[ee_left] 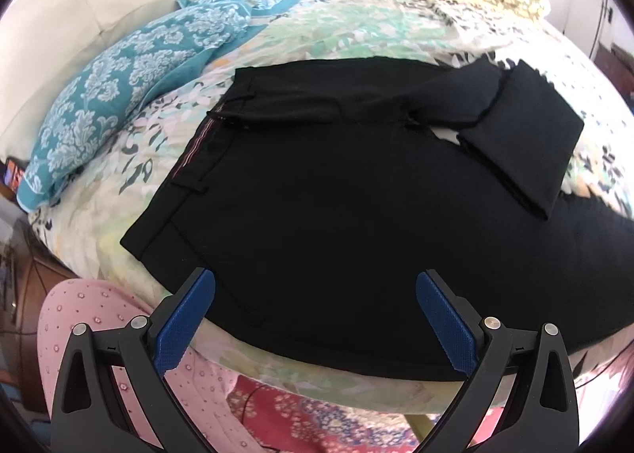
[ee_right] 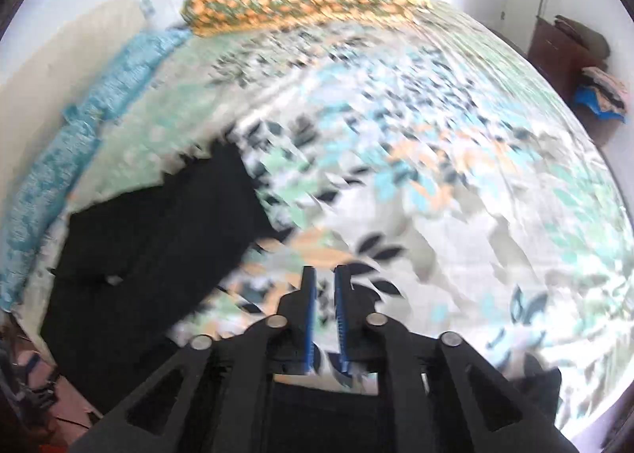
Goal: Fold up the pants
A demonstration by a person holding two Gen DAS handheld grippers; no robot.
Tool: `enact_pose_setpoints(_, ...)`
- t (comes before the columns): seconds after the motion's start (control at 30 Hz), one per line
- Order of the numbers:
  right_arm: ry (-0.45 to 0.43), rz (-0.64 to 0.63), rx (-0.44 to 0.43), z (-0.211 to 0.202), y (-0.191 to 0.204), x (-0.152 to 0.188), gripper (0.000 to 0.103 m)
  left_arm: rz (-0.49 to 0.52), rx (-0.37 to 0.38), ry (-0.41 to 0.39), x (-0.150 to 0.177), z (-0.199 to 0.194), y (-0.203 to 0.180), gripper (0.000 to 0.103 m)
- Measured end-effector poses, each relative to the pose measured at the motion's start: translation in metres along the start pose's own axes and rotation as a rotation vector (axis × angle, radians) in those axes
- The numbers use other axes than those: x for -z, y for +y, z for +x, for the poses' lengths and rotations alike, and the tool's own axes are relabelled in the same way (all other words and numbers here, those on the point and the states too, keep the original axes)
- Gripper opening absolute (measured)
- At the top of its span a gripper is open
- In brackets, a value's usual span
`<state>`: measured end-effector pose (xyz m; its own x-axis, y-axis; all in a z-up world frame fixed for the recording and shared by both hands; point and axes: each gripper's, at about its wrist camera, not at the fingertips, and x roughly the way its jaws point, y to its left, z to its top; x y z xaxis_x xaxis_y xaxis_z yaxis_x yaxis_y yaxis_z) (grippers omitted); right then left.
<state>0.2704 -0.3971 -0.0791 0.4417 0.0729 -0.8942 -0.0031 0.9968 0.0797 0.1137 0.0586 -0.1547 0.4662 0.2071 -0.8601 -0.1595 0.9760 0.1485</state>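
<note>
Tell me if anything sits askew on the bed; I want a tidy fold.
One leg end of the black pants is doubled back crookedly, lying at an angle to the waistband with floral bedsheet showing through a gap beside it. Nothing looks damaged.

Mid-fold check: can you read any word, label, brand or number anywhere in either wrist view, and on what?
None can be read.
Black pants: the striped waistband lining carries only coloured lines, no lettering.
Floral bedsheet and pillows: pattern only.
The right wrist view is motion-blurred, so any small print there is lost.
</note>
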Motion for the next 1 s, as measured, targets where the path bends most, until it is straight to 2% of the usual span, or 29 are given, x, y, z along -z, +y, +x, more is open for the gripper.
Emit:
enact_pose_setpoints(0.03, 0.004, -0.035, -0.022, 0.006, 0.016, 0.010, 0.068, 0.002, -0.006, 0.001, 0.000, 0.001, -0.001, 0.102)
enact_pose_setpoints(0.07, -0.002, -0.083, -0.056, 0.014, 0.041, 0.023, 0.078, 0.005, -0.013, 0.002, -0.001, 0.002, -0.002, 0.102)
enact_pose_setpoints(0.1, -0.003, -0.141, -0.102, 0.021, 0.071, 0.035, 0.082, 0.006, -0.017, 0.005, 0.000, 0.002, -0.003, 0.102)
enact_pose_setpoints(0.2, 0.032, -0.332, -0.228, 0.046, 0.169, 0.069, 0.082, 0.011, -0.025, 0.015, 0.001, 0.004, -0.004, 0.102)
enact_pose_setpoints(0.27, 0.016, -0.453, -0.290, 0.055, 0.230, 0.087, 0.081, 0.013, -0.026, 0.017, 0.001, 0.004, -0.003, 0.102)
enact_pose_setpoints(0.33, -0.019, -0.591, -0.265, 0.072, 0.283, 0.097, 0.081, 0.008, -0.024, 0.017, 0.001, 0.003, -0.001, 0.102)
enact_pose_setpoints(0.4, -0.002, -0.675, -0.174, 0.099, 0.311, 0.103, 0.081, -0.006, -0.017, 0.019, 0.001, 0.003, 0.003, 0.102)
enact_pose_setpoints(0.43, 0.029, -0.665, -0.169, 0.111, 0.311, 0.101, 0.070, -0.017, -0.012, 0.021, 0.001, 0.003, 0.005, 0.102)
enact_pose_setpoints(0.47, 0.063, -0.622, -0.193, 0.120, 0.304, 0.096, 0.051, -0.029, -0.007, 0.023, 0.000, 0.003, 0.007, 0.102)
enact_pose_setpoints(0.5, 0.079, -0.543, -0.217, 0.121, 0.287, 0.086, 0.019, -0.041, -0.002, 0.024, 0.000, 0.003, 0.010, 0.102)
enact_pose_setpoints(0.53, 0.077, -0.457, -0.261, 0.115, 0.267, 0.075, 0.015, -0.056, 0.004, 0.026, 0.001, 0.003, 0.013, 0.102)
enact_pose_setpoints(0.6, 0.021, -0.328, -0.269, 0.088, 0.217, 0.053, 0.013, -0.092, 0.026, 0.034, 0.001, 0.004, 0.021, 0.102)
enact_pose_setpoints(0.63, -0.008, -0.276, -0.268, 0.073, 0.191, 0.041, 0.007, -0.105, 0.036, 0.039, 0.001, 0.005, 0.024, 0.102)
enact_pose_setpoints(0.7, -0.077, -0.162, -0.243, 0.038, 0.127, 0.015, 0.007, -0.131, 0.051, 0.053, 0.000, 0.009, 0.028, 0.102)
enact_pose_setpoints(0.83, -0.171, -0.010, -0.063, -0.005, 0.004, -0.033, 0.007, -0.137, 0.063, 0.063, -0.003, 0.015, 0.025, 0.102)
enact_pose_setpoints(0.9, -0.150, 0.031, 0.030, 0.000, -0.042, -0.057, 0.007, -0.108, 0.057, 0.058, -0.003, 0.014, 0.018, 0.102)
enact_pose_setpoints(1.0, -0.111, 0.063, 0.152, 0.017, -0.098, -0.063, 0.007, -0.061, 0.037, 0.052, -0.002, 0.014, 0.007, 0.102)
